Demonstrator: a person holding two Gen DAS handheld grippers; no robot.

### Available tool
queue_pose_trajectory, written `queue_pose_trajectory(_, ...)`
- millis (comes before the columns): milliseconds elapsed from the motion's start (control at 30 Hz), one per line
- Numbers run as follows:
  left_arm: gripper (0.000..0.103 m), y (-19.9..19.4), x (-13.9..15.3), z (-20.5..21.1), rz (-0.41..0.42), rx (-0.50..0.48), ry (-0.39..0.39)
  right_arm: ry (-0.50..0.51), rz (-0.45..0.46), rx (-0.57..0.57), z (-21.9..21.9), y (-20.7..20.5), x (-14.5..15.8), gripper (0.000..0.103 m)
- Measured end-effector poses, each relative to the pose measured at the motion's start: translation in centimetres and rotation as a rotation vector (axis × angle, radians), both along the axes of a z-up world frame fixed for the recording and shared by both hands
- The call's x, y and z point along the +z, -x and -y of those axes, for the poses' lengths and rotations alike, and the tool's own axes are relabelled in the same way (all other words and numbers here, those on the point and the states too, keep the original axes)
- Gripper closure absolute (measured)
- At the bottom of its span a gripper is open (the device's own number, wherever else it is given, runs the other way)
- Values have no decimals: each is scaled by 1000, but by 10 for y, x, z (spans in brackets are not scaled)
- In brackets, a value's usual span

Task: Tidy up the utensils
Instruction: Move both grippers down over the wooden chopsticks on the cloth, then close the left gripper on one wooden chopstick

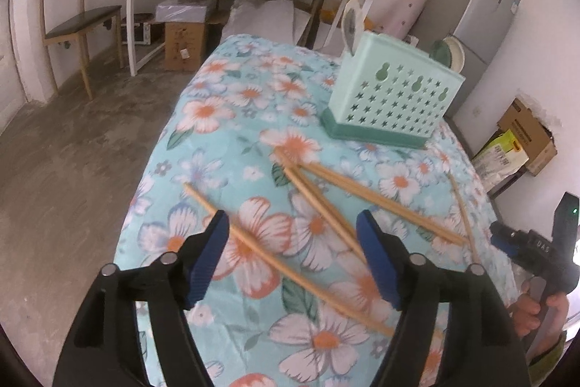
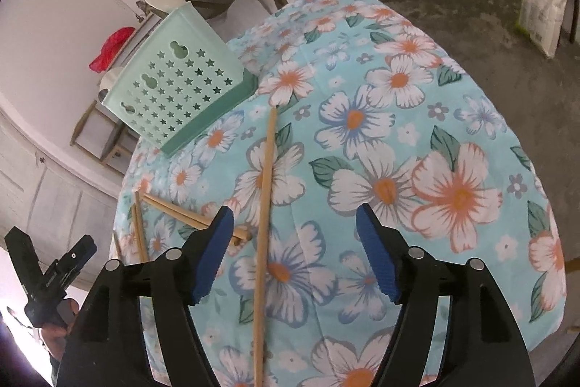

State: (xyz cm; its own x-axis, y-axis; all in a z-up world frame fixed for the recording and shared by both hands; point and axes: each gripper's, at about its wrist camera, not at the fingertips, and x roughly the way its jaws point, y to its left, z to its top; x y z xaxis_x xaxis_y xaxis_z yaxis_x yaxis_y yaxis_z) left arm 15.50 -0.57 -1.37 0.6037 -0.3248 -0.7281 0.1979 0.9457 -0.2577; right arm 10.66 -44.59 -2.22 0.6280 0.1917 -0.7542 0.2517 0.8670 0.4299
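My desk (image 1: 203, 147) is big and wears a blue cloth with white and orange flowers (image 2: 398, 78). On the far part of it stands a green holder (image 1: 391, 97) with little star holes in its side; from my right tool's camera the same holder (image 2: 174, 86) shows up to the left. It stands upright on its darker green base. A pale spoon (image 1: 349, 20) sticks up out of one end of the holder, and something round and green (image 1: 440, 51) sticks up at the other end. The wooden chopsticks lie flat on the cloth, nearer to me than the holder and not touching it. A few chopsticks (image 1: 326, 202) cross over each other in a loose pile in the middle. One long chopstick (image 1: 268, 256) lies slanted right under my left tool (image 1: 291, 225). One more chopstick (image 2: 264, 205) lies alone under my right tool (image 2: 294, 222), pointing toward the holder. My left tool is spread wide, with its blue pads (image 1: 208, 263) well apart and holding nothing. My right tool is spread wide too, with blue pads (image 2: 377, 263) apart, and it holds nothing. Both tools hang just above the cloth.
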Motion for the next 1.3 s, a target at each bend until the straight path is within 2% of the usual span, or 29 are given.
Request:
queue_pose_trajectory(333, 21, -2, -7, -6, -4, 27, -28, 44, -22, -3, -1, -4, -9, 24)
queue_pose_trajectory(567, 13, -7, -24, -11, -12, 93, -74, 49, -42, -15, 1, -4, -22, 17)
queue_pose_trajectory(767, 13, -11, -32, -21, -45, 117, -57, 62, -36, -6, -2, -6, -23, 13)
queue_pose_trajectory(967, 13, -14, -32, -30, -78, 131, 12, 11, -18, 5, 5, -3, -23, 13)
queue_pose_trajectory(1100, 23, -19, -29, -37, -95, 153, 90, 5, -20, 3, 5, -3, -23, 13)
queue_pose_trajectory(1300, 48, -34, -40, -49, -195, 192, 240, 12, -22, 4, 4, -4, -23, 13)
